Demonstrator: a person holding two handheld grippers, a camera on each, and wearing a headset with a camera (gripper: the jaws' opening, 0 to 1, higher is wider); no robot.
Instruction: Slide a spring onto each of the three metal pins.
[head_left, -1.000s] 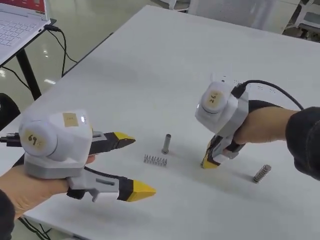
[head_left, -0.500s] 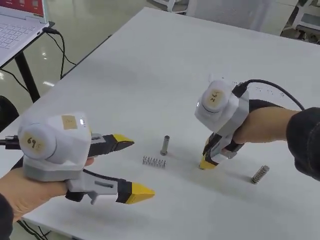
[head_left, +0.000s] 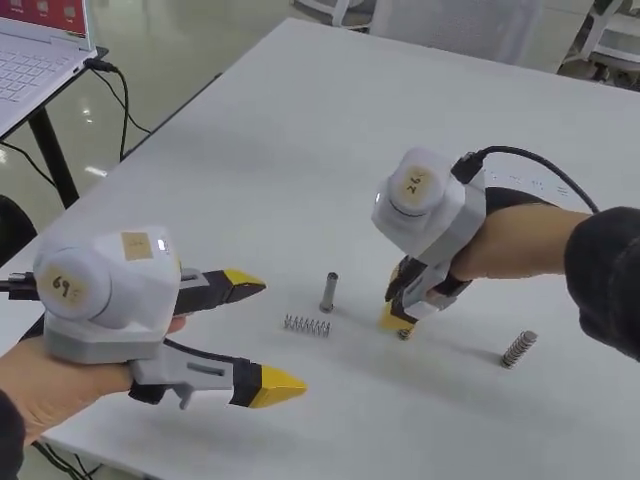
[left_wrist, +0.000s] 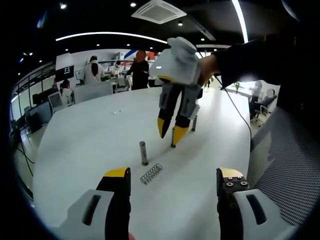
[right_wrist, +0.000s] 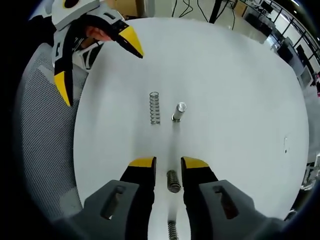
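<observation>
A bare metal pin (head_left: 329, 291) (left_wrist: 144, 152) (right_wrist: 178, 111) stands upright mid-table. A loose spring (head_left: 307, 324) (left_wrist: 150, 173) (right_wrist: 155, 107) lies just beside it. My right gripper (head_left: 397, 318) (left_wrist: 170, 132) (right_wrist: 168, 162) points down at the table with its jaws a narrow gap apart. They straddle a spring-covered pin (right_wrist: 173, 181) (left_wrist: 173, 137), and daylight shows between the spring and one jaw. Another spring-covered pin (head_left: 519, 348) (right_wrist: 172, 230) stands to the right. My left gripper (head_left: 262, 333) (left_wrist: 173, 174) (right_wrist: 96, 65) hovers wide open, aimed at the loose spring.
The white table (head_left: 300, 140) has its left edge running close to my left hand. A laptop (head_left: 35, 45) sits on a side stand beyond that edge, with cables hanging. A mesh chair (left_wrist: 295, 165) is beside the table. People stand far back in the room.
My right gripper has shifted a little to the left and tilted, staying low over the spring-covered pin. The left gripper has barely moved and stays open.
</observation>
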